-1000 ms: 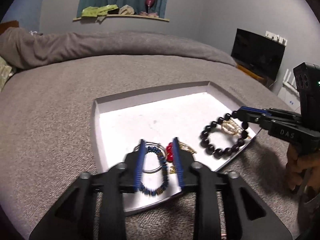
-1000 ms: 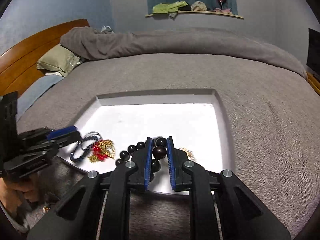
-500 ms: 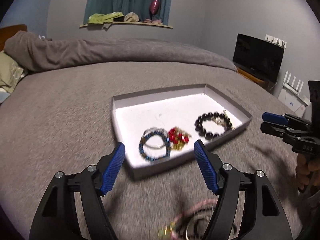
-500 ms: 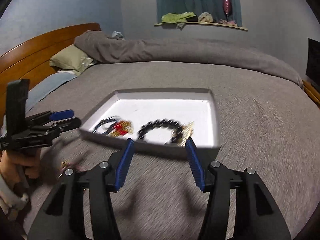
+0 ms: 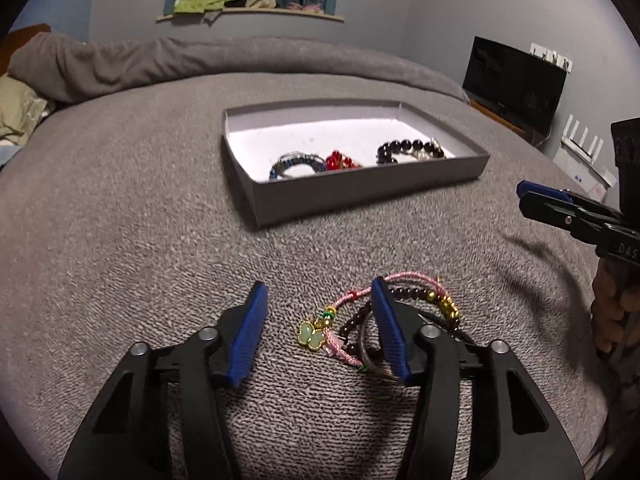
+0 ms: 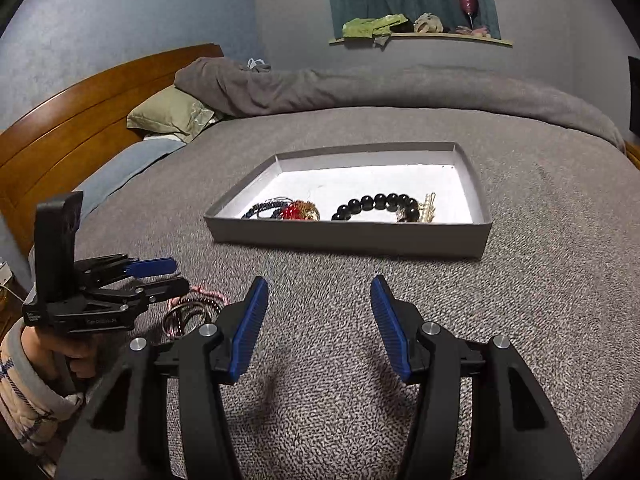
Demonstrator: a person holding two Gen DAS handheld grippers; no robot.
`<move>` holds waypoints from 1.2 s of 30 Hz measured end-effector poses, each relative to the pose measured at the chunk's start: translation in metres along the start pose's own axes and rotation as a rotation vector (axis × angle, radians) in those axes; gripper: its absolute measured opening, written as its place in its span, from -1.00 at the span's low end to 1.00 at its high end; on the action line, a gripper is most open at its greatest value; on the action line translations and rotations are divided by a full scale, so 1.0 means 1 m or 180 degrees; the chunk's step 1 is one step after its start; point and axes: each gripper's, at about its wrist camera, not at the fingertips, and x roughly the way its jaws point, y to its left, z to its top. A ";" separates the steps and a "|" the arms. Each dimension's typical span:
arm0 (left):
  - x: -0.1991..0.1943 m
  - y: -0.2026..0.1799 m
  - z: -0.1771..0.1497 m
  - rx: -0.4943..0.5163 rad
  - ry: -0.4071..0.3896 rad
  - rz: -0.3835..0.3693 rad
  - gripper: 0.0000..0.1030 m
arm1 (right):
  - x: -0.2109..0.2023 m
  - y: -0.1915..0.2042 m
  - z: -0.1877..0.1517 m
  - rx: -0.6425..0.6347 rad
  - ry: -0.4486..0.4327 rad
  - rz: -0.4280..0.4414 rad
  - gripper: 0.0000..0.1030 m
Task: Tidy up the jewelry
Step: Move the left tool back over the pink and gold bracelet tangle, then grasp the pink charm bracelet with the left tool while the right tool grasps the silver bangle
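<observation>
Reaching for more, the left gripper [image 5: 318, 330] hangs wide open over a tangle of bracelets [image 5: 384, 320] on the bed — it must close on one next. A second ago both grippers were down in the gray box [image 6: 348, 236]; now the right gripper [image 6: 318, 326] gapes empty too.

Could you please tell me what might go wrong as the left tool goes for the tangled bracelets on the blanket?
1. The pink cord bracelet, dark bead bracelet and thin bangles overlap, so the left tool may lift several together.
2. Its right finger already sits over the pile, so closing could pinch only part of it or push it aside.
3. The butterfly charm could snag on the knitted blanket.
</observation>
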 end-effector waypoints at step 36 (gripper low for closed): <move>-0.079 0.030 0.018 -0.0422 -0.0932 -0.0336 -0.69 | 0.020 0.075 -0.027 -0.0461 0.0285 0.0473 0.04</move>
